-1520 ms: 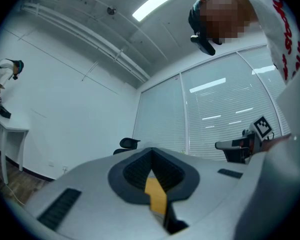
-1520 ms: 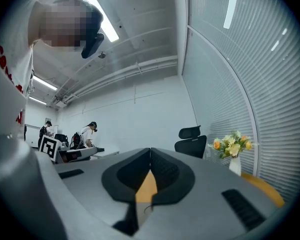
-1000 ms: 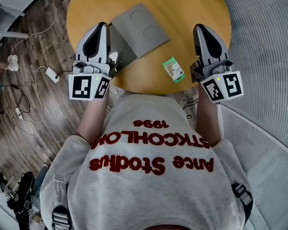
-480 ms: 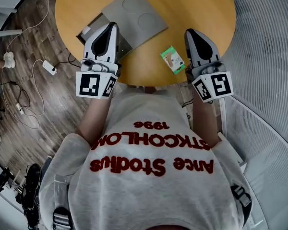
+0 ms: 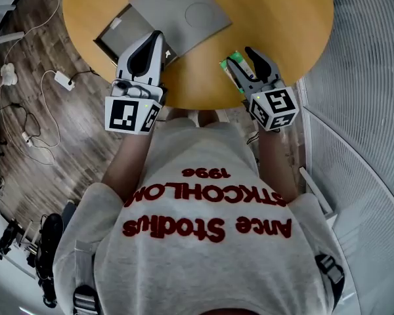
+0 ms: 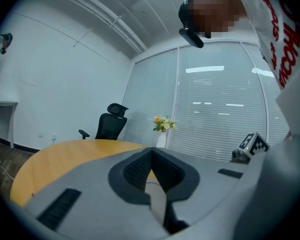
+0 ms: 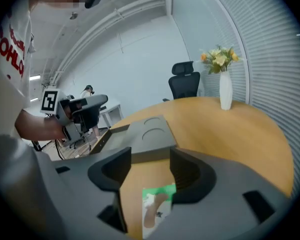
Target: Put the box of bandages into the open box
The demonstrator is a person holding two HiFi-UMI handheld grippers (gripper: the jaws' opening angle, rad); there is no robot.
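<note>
The small green-and-white box of bandages (image 5: 227, 67) (image 7: 157, 204) lies flat near the front edge of the round wooden table (image 5: 276, 18). My right gripper (image 5: 240, 56) (image 7: 150, 157) hovers over it. Its jaws have just been opening, and the box lies low between them with neither pad pressing on it. The grey open box (image 5: 121, 35) (image 7: 110, 139) sits at the table's left, its lid (image 5: 180, 12) folded back beside it. My left gripper (image 5: 154, 39) (image 6: 151, 154) is shut and empty, pointing at the open box's near edge.
A white vase of flowers (image 7: 225, 86) stands at the table's far side, with a black office chair (image 7: 184, 79) beyond it. Cables and a power adapter (image 5: 64, 81) lie on the wooden floor to the left. Window blinds (image 5: 368, 58) run along the right.
Both grippers have dropped toward the table. The right one tilted down, moved left over the box of bandages and opened its jaws. The left stayed shut.
</note>
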